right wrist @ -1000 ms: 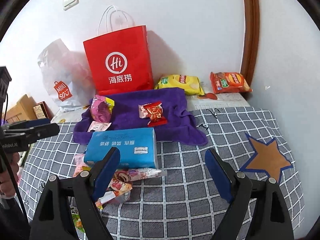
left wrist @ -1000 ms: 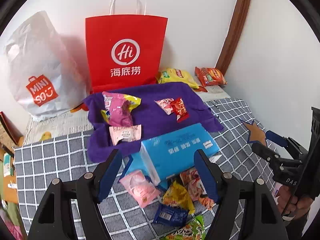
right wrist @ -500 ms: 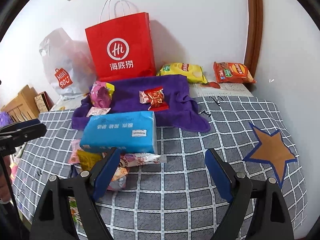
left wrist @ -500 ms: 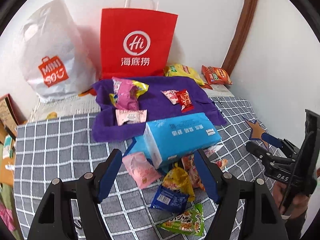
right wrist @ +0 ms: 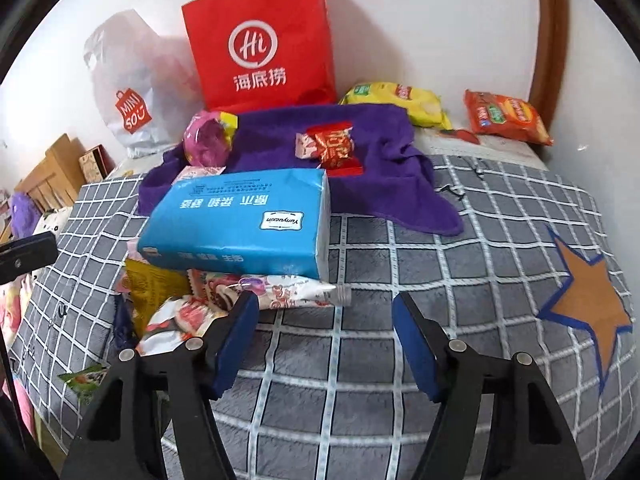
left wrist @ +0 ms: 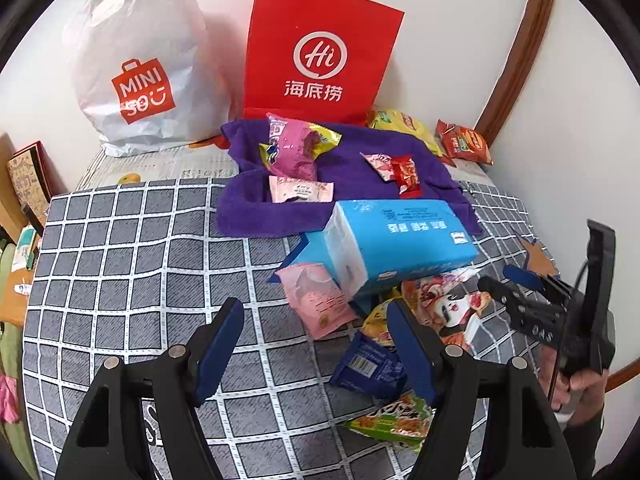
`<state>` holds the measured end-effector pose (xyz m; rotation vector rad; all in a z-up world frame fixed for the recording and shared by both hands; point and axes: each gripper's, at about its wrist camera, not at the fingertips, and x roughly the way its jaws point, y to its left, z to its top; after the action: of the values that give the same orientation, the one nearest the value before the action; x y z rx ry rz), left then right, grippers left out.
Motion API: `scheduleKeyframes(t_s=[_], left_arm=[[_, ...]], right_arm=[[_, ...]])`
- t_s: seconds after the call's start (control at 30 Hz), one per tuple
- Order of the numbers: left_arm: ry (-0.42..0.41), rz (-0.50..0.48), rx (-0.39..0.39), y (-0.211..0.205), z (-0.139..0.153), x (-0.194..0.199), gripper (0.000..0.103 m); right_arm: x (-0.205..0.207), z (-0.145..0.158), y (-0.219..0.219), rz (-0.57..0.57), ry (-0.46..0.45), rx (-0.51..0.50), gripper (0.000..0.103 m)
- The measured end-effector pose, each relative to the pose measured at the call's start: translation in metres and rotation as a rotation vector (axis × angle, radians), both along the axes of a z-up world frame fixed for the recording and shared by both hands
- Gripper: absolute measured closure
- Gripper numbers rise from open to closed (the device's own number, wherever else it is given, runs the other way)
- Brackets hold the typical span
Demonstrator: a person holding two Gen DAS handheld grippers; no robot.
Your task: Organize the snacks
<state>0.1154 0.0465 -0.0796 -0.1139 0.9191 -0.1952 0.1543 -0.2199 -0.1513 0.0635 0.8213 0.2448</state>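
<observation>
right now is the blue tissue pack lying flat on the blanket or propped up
Propped and tilted: the blue tissue pack rests on a pile of snack packets, not flat on the checked blanket.

Two fisheyes, one on each of my wrists
Both face 12 o'clock, low and near (sharing the blue tissue pack (left wrist: pixel 394 240) (right wrist: pixel 244 224)).

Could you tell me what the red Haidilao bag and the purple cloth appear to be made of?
Red Haidilao bag: probably matte paper, since it stands stiff with sharp creases and twisted white handles. Purple cloth: likely plush fleece or towelling, as it looks fuzzy and falls in soft folds.
</observation>
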Motion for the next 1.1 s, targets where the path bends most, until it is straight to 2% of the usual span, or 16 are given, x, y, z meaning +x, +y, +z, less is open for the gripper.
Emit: scheduleKeyframes(t_s=[0.2,0.37,0.4,0.47,0.53,0.57,0.73,0.9,1.03,1.1], left_arm=[[0.008,0.013,-0.002,0.007,-0.005,0.002,0.031],[0.021,0.014,-0.027,0.008,-0.010,0.005,0.032],[0.023,0.013,-0.028,0.008,-0.011,0.005,0.032],[0.028,0.010,-0.024,0.007,-0.012,0.005,0.032],[0.030,0.008,-0.021,0.006,-0.013,0.004,0.032],[0.030,0.006,-0.020,0.006,-0.013,0.004,0.032],[0.029,-0.010,-0.025,0.001,-0.014,-0.001,0.032],[0.025,-0.025,-0.032,-0.005,-0.015,-0.007,0.032],[0.029,-0.035,-0.037,-0.010,-0.018,-0.009,0.032],[0.032,-0.041,-0.041,-0.013,-0.019,-0.009,0.032]], right_arm=[[0.018,-0.010,-0.001,0.078,0.011,0.017,0.035],[0.036,-0.026,0.004,0.151,0.095,0.065,0.038],[0.037,-0.028,0.006,0.157,0.103,0.061,0.046],[0.035,-0.030,0.010,0.173,0.094,0.051,0.054],[0.028,-0.029,0.013,0.189,0.072,0.020,0.073],[0.024,-0.029,0.014,0.195,0.065,0.002,0.098],[0.001,-0.027,-0.002,0.187,0.047,0.035,0.101],[-0.041,-0.020,-0.030,0.154,0.023,0.059,0.102],[-0.073,-0.016,-0.045,0.159,0.041,0.094,0.102],[-0.086,-0.013,-0.045,0.165,0.038,0.064,0.099]])
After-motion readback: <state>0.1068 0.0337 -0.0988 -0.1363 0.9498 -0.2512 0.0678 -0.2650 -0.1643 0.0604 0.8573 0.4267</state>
